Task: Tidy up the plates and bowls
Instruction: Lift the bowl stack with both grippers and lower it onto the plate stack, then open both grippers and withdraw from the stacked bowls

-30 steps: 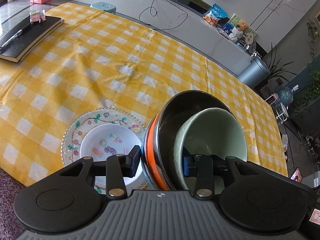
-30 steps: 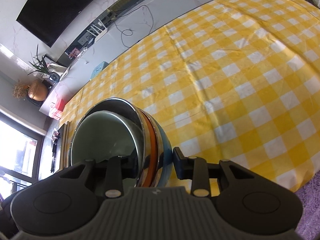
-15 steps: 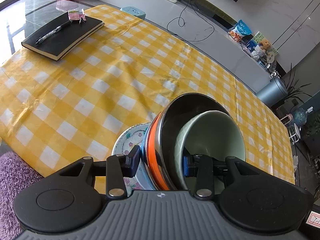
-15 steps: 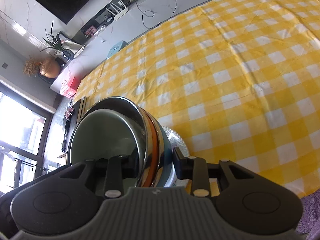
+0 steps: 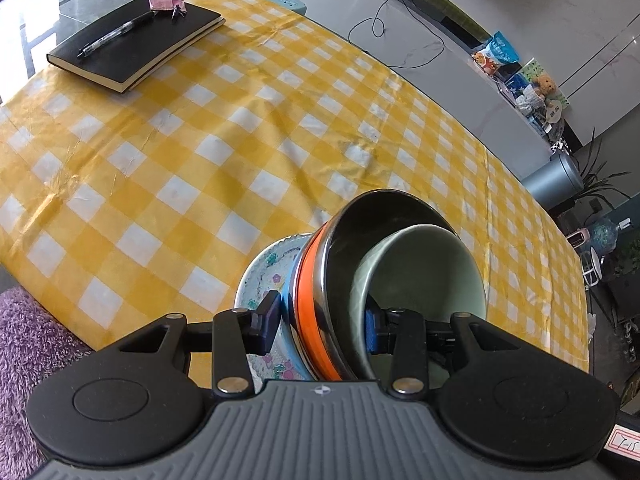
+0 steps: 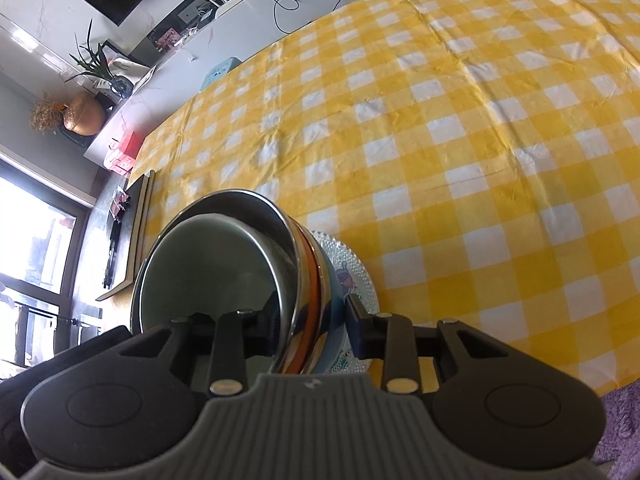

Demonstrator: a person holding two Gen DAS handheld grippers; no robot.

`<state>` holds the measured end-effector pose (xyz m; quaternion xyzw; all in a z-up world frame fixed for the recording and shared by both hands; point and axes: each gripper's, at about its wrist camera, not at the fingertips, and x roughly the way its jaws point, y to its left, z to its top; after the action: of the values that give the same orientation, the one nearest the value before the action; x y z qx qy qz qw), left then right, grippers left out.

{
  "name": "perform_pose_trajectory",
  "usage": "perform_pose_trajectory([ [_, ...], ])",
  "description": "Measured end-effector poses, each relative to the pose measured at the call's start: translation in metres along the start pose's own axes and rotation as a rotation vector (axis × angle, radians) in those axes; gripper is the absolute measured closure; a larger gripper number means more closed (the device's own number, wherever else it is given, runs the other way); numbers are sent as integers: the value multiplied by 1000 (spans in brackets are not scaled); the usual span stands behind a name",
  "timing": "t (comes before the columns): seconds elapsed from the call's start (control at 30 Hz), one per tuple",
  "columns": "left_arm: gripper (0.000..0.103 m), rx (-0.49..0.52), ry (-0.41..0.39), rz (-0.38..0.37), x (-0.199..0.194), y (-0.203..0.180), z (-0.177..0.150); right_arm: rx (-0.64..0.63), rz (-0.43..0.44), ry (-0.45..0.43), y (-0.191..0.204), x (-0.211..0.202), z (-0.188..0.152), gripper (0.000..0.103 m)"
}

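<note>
The bowl stack has swung in over the patterned plate since a second ago, when that plate lay clear to the left of it, so the nesting step looks all but lined up. On the left side, the left tool is clamped on the stack's near wall: one pad against the blue outer bowl, the other inside the pale green bowl, with the orange-banded steel bowl sandwiched between. Moving right, the right tool pinches the opposite wall at a narrow setting, one pad inside, one outside. The stack hangs tilted in both views, just above the plate, and I can't tell whether it touches yet. The plate sits close to the near edge of the surface, with purple rug below, so that side is tight. Far left, a black notebook with a pen lies well apart; the checked cloth beyond and to the right is open, giving plenty of room to withdraw.
</note>
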<state>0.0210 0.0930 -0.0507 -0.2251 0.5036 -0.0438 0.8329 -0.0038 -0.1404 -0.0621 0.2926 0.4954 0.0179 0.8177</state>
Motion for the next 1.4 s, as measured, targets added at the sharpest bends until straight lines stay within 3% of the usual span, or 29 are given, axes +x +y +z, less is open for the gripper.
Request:
perform_pose_trajectory([
  [0.3,55,6,6,11,3,-1,4,-5,26,7,4,2,2,57],
  [0.53,49,31,-14,7,0,-3,3,-19,29,-2,5,1,0,56],
  [0.77,43,73,-60,36,-9,-7,2,-59,0,-43,8,-7,0,45],
  [0.9,43,84,-77,3,-17,-10,0,-83,-8,-63,9,-14,-3,44],
  [1.17,42,169,-179,25,-45,-21,-10,-144,9,-134,13,-40,-10,39],
  [1.4,43,318,-312,26,-75,-36,-33,-235,8,-240,17,-72,-24,39],
])
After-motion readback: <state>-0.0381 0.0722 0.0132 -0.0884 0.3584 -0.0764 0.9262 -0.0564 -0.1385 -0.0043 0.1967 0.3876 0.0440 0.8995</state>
